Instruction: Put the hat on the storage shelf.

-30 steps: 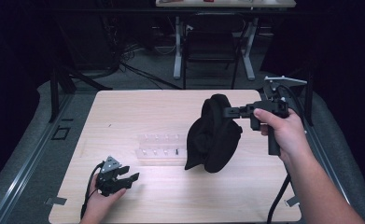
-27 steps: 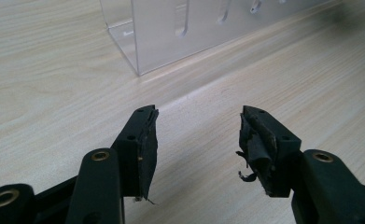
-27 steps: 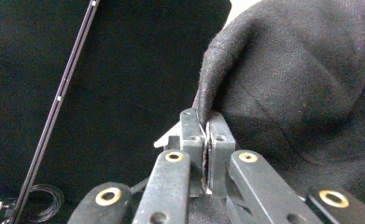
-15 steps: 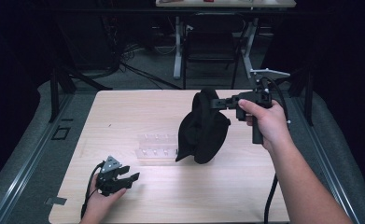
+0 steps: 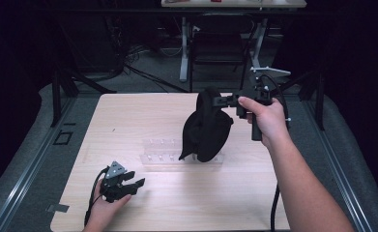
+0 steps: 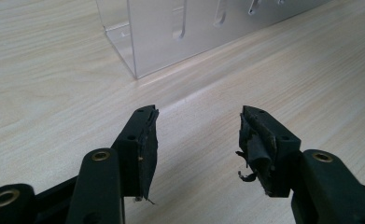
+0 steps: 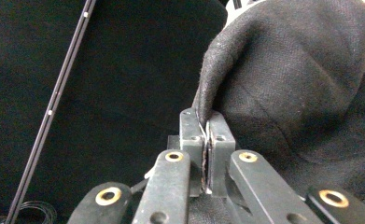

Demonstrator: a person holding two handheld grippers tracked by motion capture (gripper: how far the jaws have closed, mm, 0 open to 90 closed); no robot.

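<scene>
Two tools are at work over the pale wooden worktop (image 5: 128, 121). The right tool (image 5: 224, 100), held up above the far right part of the worktop by the person's right hand (image 5: 266, 118), is clenched on a fold at the top edge of a black cloth bag (image 5: 207, 128). In the right gripper view the two jaws press flat together with the dark fabric (image 7: 301, 93) pinched between them, and the rest of the cloth bulges out to the right. From the high view the bag hangs down slack from that grip, its lower end reaching to a clear plastic rack (image 5: 167, 150) that lies near the middle of the worktop; I cannot tell whether cloth and rack touch.

The left tool (image 5: 131, 185) sits low at the near left edge, held by the left hand (image 5: 107, 205), a cable trailing from it. Its jaws stand apart, released and holding nothing. In the left gripper view the worn pads (image 6: 257, 140) point toward a corner of the clear rack (image 6: 171, 32), which stands on the wood a little ahead of them, apart from the jaws.
</scene>
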